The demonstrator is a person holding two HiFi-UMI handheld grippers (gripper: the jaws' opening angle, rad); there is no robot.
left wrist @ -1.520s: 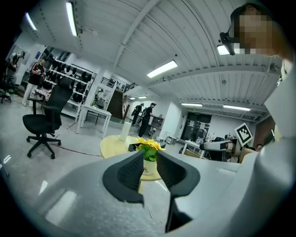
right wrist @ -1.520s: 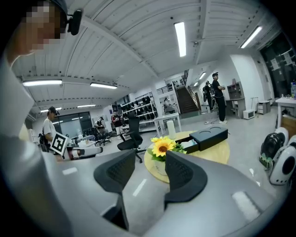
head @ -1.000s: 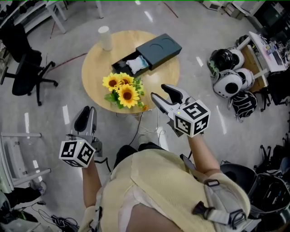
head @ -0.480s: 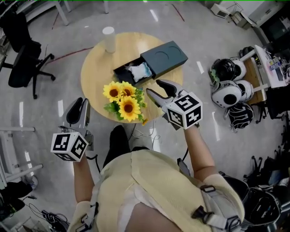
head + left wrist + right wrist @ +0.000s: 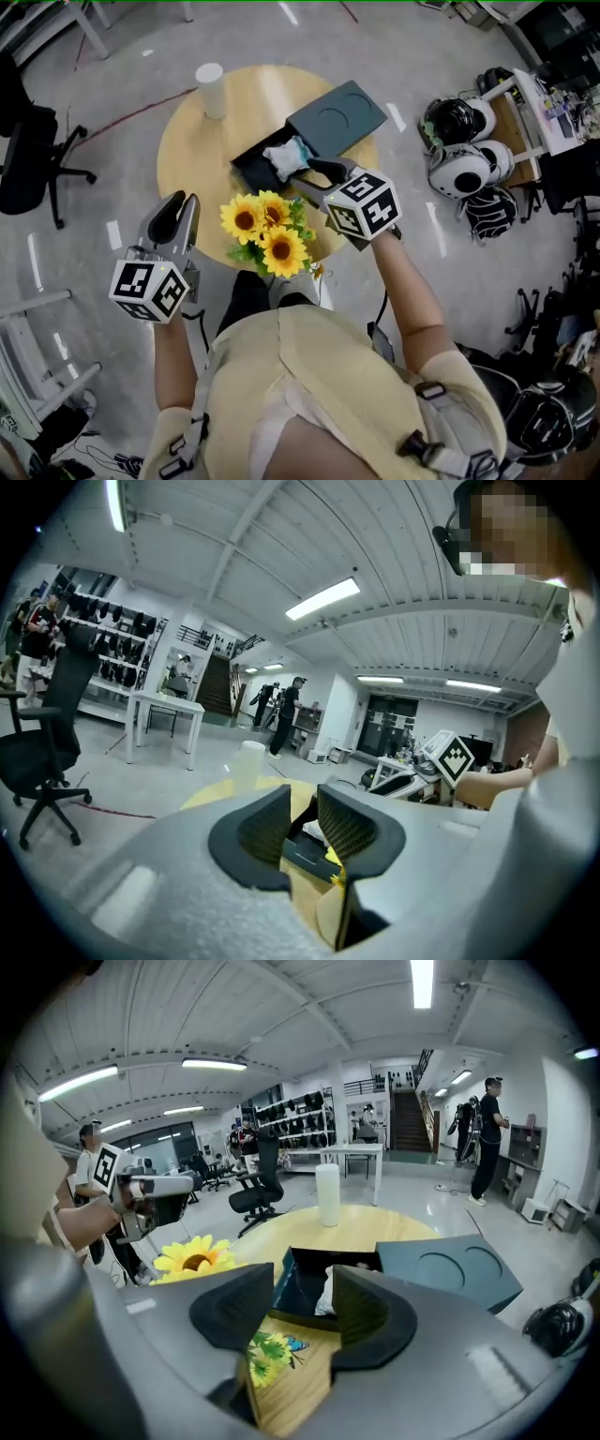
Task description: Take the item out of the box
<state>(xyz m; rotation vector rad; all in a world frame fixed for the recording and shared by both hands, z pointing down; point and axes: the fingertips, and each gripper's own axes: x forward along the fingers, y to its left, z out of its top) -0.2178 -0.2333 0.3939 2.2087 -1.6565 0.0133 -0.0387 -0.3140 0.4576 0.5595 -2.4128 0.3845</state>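
On the round wooden table (image 5: 197,150) lies a dark teal box (image 5: 337,115), its inner tray (image 5: 253,171) slid out toward me. A crumpled white item (image 5: 284,155) rests in the tray and shows again in the right gripper view as the white item (image 5: 327,1290) inside the tray (image 5: 302,1283). My right gripper (image 5: 317,181) hovers open just short of the tray's near end, nothing between its fingers. My left gripper (image 5: 176,212) hangs beside the table's left edge, jaws a narrow gap apart and empty. The left gripper (image 5: 302,819) faces the tray.
A bunch of sunflowers (image 5: 266,234) sits at the table's near edge between the grippers. A white cup (image 5: 211,89) stands at the far left of the table. An office chair (image 5: 23,141) is at the left, several helmets (image 5: 461,150) at the right.
The person has stepped closer to the table. The right gripper moved forward over the table edge to the tray. The left gripper rose toward the table's left side.
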